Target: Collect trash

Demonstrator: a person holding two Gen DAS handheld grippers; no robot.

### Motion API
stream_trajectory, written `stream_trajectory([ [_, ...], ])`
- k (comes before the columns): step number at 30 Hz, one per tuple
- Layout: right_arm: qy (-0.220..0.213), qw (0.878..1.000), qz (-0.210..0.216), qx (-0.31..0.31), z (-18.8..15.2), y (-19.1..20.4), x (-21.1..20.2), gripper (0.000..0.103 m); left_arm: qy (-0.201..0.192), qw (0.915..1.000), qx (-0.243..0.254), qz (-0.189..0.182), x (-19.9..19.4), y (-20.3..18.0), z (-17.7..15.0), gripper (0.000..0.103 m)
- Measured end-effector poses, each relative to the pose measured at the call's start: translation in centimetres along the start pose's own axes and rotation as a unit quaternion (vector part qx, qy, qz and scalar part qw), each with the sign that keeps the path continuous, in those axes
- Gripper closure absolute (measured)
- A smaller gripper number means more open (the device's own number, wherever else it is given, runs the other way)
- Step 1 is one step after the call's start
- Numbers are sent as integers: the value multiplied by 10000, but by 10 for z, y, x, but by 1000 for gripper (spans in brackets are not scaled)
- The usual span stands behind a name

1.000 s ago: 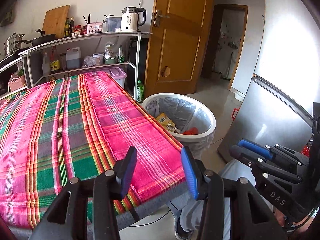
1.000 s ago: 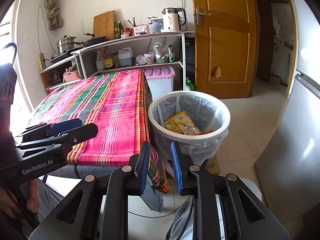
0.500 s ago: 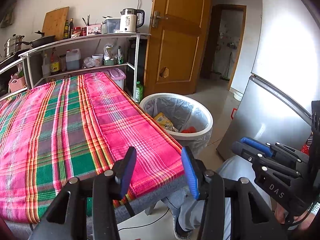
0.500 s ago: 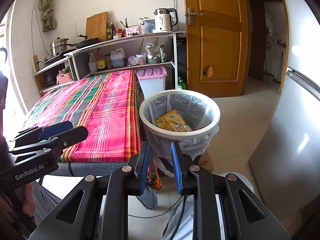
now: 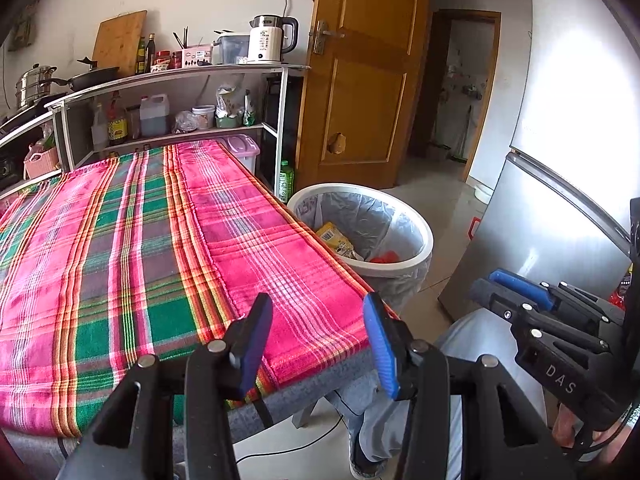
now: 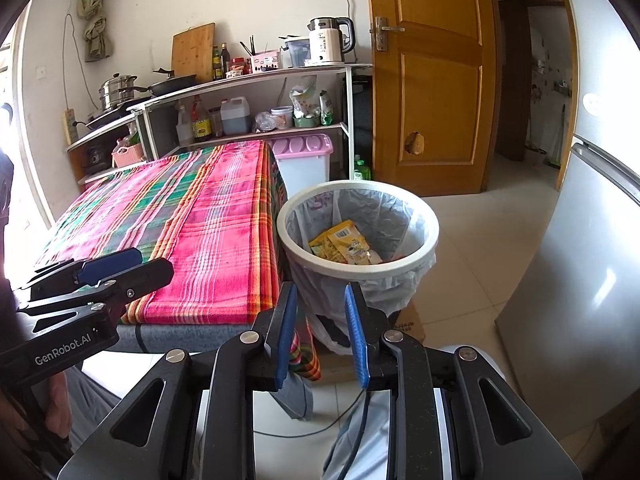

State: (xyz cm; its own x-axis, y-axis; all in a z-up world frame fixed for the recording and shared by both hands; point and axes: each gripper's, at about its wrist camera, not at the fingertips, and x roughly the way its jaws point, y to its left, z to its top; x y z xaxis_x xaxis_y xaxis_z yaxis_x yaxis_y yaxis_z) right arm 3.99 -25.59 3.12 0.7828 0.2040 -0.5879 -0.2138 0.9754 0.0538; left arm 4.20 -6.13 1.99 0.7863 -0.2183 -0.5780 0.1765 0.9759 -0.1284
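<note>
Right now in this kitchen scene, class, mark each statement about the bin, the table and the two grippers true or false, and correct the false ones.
1. The trash bin stands on the floor beside the table. True.
2. The bin is empty. False: a yellow wrapper lies inside it.
3. The left gripper holds a piece of trash. False: its jaws are open with nothing between them.
4. The right gripper is empty. True: its jaws have just been opening, nothing between them.
5. The kettle sits on the plaid cloth. False: it stands on the shelf unit's top.
</note>
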Motion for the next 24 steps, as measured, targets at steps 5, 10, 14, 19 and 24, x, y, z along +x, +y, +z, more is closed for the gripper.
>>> stream_trajectory([
  [5,2,10000,-5,-7,0,0,0,77,0,10000,-2,17,0,-1,-1,54],
  [10,1,10000,-9,-3,-1,1,-1,77,7,10000,-8,18,0,-1,-1,54],
  [14,12,10000,-8,-12,0,1,-1,76,-2,10000,-9,21,0,0,-1,54],
  [19,11,10000,-10,-15,0,1,-1,76,20,10000,-19,1,1,1,-1,54],
  [24,12,10000,-8,-21,0,1,-1,76,19,10000,-22,0,1,1,-2,54],
])
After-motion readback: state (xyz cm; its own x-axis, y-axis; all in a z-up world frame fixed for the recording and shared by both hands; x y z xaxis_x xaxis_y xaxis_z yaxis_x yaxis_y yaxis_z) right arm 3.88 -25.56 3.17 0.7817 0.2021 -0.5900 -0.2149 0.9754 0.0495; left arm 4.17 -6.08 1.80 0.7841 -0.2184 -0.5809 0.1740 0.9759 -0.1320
